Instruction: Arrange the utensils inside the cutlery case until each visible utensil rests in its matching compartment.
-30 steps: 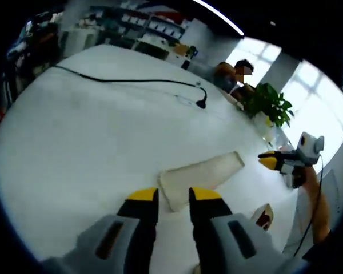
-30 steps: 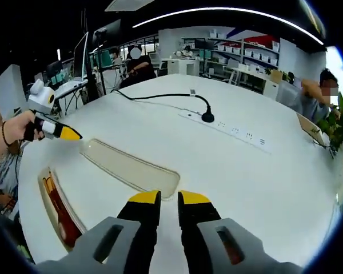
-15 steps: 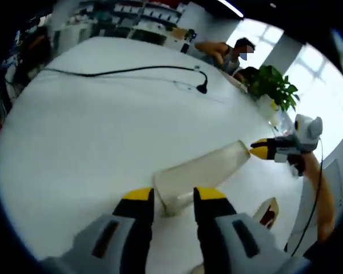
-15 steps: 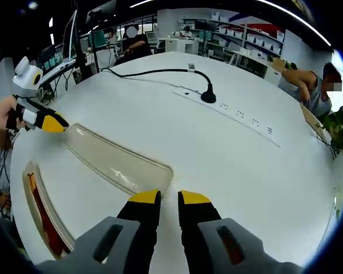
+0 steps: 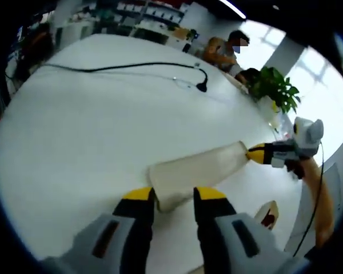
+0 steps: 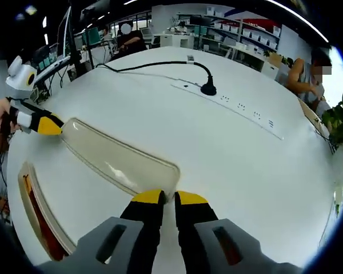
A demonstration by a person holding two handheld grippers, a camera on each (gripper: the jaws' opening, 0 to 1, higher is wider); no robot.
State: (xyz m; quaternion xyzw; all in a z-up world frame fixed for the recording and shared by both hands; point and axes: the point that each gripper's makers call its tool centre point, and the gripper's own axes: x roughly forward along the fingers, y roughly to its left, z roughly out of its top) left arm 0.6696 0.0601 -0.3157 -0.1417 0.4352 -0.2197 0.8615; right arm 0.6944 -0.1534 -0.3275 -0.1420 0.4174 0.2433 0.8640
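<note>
— Lid of cutlery case: where?
— Clear, on white tabletop, lengthwise btwn both grippers; case base lies beside it.
— Grippers?
— Left gripper slightly open, astride one end. Right gripper nearly closed at other end; grip can't tell.

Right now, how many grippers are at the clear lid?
2. The right gripper is at the near end of the clear lid; the left gripper is at its far end.
</note>
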